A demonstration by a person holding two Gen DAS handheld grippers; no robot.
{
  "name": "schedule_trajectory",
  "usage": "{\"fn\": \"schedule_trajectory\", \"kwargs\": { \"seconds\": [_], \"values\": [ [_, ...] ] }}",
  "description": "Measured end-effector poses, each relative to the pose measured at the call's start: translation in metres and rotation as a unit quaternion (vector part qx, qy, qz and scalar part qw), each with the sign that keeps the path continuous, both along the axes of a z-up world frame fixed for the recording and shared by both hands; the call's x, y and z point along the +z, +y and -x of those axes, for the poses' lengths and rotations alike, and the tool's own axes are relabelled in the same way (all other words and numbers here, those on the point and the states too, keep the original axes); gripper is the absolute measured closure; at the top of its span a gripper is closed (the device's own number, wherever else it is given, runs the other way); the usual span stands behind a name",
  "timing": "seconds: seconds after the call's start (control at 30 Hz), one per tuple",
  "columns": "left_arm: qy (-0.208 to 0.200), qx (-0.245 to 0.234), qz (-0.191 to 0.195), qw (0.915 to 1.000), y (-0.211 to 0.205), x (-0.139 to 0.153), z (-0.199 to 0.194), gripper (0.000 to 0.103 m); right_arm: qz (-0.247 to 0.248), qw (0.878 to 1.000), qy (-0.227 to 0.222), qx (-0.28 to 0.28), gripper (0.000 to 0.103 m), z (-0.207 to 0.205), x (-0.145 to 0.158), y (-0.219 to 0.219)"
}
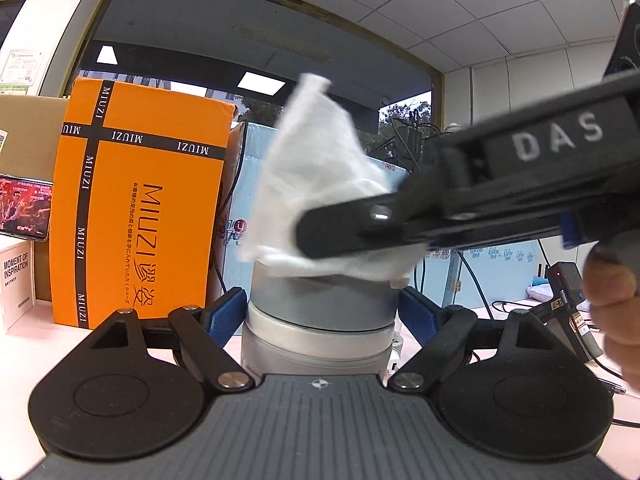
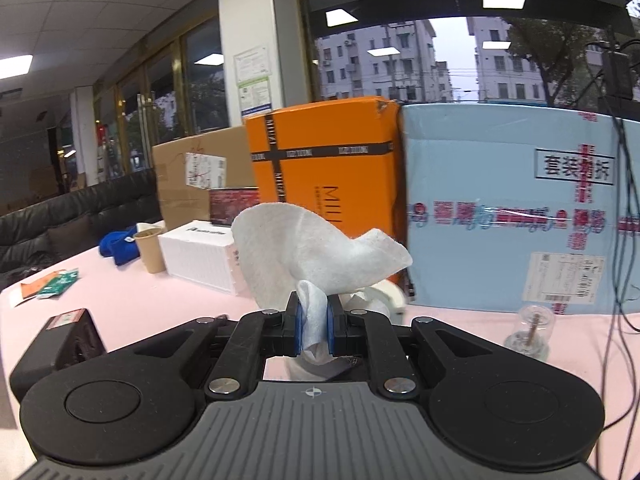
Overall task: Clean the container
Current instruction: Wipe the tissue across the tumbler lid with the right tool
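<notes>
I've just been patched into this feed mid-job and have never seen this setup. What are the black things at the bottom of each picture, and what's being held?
There is no robot: a person holds a two-finger claw in each hand, with a camera on each looking along its fingers. In the left view, the left claw grips a silver container on its sides. The right claw, in its own view, is shut on a white wipe and reaches over the container's top. Orange box, blue box and paper cup stand on the pink table.
</notes>
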State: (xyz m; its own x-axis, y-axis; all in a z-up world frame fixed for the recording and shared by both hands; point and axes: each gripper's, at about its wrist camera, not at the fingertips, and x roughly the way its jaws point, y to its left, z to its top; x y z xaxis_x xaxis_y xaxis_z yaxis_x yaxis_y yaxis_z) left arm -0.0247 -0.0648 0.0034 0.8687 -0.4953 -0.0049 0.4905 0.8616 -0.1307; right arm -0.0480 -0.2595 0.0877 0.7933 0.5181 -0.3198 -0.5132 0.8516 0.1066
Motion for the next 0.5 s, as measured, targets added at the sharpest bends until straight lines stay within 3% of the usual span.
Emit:
{"fn": "schedule_trajectory", "kwargs": {
  "seconds": [0.2, 0.5],
  "values": [
    [-0.001, 0.000, -0.002, 1.0000, 0.000, 0.000, -0.001, 0.022, -0.024, 1.000, -0.006, 0.016, 0.093, -0.013, -0.004, 0.010],
    [-0.003, 0.001, -0.007, 1.0000, -0.002, -0.001, -0.001, 0.022, -0.088, 0.996, 0.002, -0.025, 0.093, -0.032, -0.012, -0.025]
  ]
}}
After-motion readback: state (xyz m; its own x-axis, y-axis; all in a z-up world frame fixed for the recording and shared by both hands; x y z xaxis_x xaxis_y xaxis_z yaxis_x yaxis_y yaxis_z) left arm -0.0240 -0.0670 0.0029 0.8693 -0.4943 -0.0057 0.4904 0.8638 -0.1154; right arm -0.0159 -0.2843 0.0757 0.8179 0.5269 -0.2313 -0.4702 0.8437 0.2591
